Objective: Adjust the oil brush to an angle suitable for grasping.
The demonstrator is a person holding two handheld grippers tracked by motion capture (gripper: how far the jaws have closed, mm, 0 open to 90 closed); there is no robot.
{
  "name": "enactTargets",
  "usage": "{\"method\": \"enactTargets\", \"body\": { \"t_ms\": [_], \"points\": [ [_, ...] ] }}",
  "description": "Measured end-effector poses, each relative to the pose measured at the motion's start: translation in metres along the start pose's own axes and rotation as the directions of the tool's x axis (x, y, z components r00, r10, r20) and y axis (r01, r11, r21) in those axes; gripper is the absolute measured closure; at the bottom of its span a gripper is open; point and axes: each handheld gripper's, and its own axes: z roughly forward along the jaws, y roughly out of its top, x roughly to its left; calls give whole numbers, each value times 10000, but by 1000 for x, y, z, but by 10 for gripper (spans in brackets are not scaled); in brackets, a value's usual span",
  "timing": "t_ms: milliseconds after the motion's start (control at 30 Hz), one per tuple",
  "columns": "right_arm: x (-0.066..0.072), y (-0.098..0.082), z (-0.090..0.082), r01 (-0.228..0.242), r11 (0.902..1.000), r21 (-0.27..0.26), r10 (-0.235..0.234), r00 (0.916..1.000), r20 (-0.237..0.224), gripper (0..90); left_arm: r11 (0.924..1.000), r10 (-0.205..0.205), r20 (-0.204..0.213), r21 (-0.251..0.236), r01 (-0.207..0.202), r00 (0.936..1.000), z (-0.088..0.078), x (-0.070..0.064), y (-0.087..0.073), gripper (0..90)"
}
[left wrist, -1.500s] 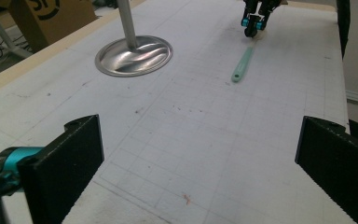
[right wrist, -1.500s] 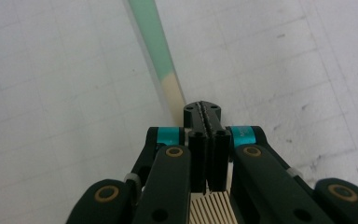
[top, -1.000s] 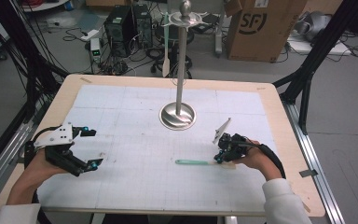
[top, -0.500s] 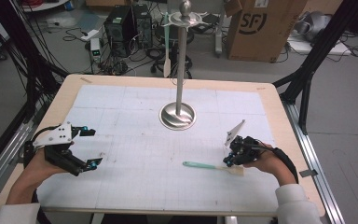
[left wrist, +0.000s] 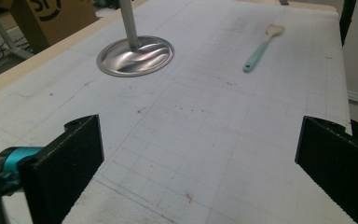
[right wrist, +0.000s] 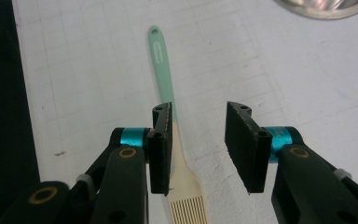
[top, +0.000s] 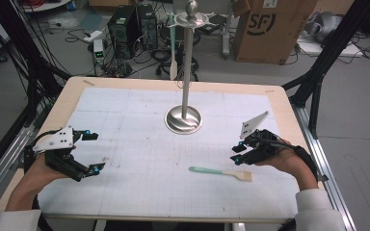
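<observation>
Pastry brush (top: 220,172), mint handle and cream bristles: flat on the gridded mat (top: 139,183), right of centre, near the stand base (top: 183,120). Right gripper (top: 238,154) just above it, jaws just opening, nothing between. Left gripper (top: 92,152) well apart, spread wide, empty.

Steel stand (top: 184,119) with round mirrored base and upright pole (top: 188,67), ahead of both grippers, nearer the right one; capped by a ball and a small disc high up. White gridded mat (top: 139,144) spread over the pale wooden table (top: 67,98), beneath both grippers. Beyond the table's far edge, well away from the grippers: black computer tower (top: 123,25), tangled cables on the grey floor, brown cardboard box (top: 265,29). Black frame struts (top: 318,72) flanking the table, outside each gripper.
</observation>
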Motion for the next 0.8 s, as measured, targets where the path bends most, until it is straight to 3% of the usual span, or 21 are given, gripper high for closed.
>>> {"method": "enactTargets", "body": {
  "t_ms": [133,233,300,333,467,800],
  "points": [
    [2,7,-10,-92,9994,-337,101,9996,249,475,10000,-16,-15,20,16,10000,0,0,0,16],
    [2,11,-16,-236,9982,-543,266,9981,557,332,10000,4,-12,32,-4,10000,-1,0,0,16],
    [2,13,-19,-357,9958,-840,404,9977,547,43,10000,-2,-20,26,2,10000,-1,0,-1,16],
    [2,14,-21,-252,9951,-951,298,9984,471,0,10000,-4,-42,24,4,10000,-1,0,-1,16],
    [4,18,-30,-231,9855,-1681,278,9993,253,0,10000,14,-36,49,-14,10000,-1,1,-1,16],
    [9,31,-39,178,9901,-1390,-109,9987,504,0,10000,-52,-65,15,53,10000,-2,1,-2,16]
  ]
}}
